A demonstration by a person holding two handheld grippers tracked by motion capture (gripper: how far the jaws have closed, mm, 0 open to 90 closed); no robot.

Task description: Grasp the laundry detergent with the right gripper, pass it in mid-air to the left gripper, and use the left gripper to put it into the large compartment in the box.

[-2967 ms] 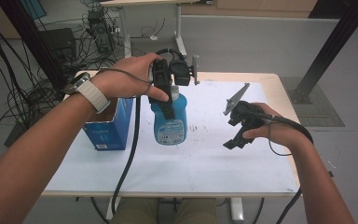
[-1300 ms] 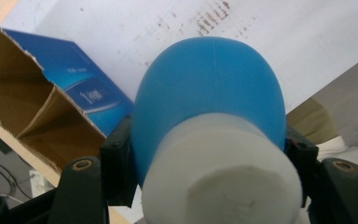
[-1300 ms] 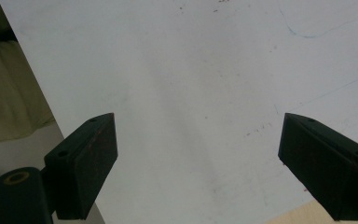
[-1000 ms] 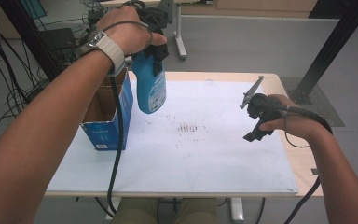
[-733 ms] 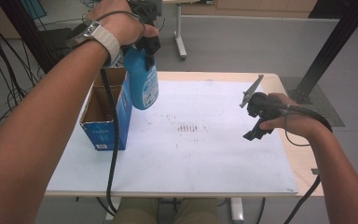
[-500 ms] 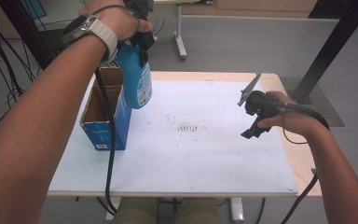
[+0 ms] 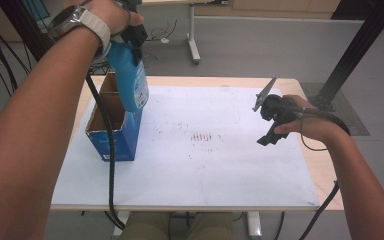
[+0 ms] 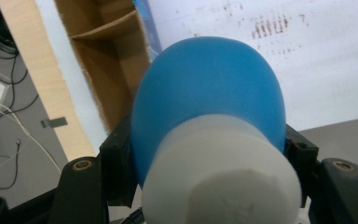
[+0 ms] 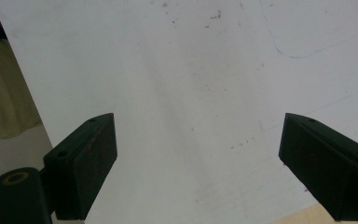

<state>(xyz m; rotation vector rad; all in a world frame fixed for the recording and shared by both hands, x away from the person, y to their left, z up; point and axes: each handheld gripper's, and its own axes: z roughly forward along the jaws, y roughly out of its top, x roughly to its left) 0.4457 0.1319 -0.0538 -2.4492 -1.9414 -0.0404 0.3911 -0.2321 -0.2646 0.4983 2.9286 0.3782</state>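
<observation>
Bottle [image 8: 205, 116] clamped in left hand-held gripper [image 7: 132, 35], jaws on its neck below the white cap, hanging tilted above open box [image 7: 111, 120] at desk [image 7: 220, 170] left edge. Right hand-held gripper [image 9: 198, 163] wide, holding nothing, over desk, well apart.

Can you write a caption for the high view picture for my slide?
Left gripper lifts a blue bottle above an open cardboard box while the right gripper waits open.
</observation>
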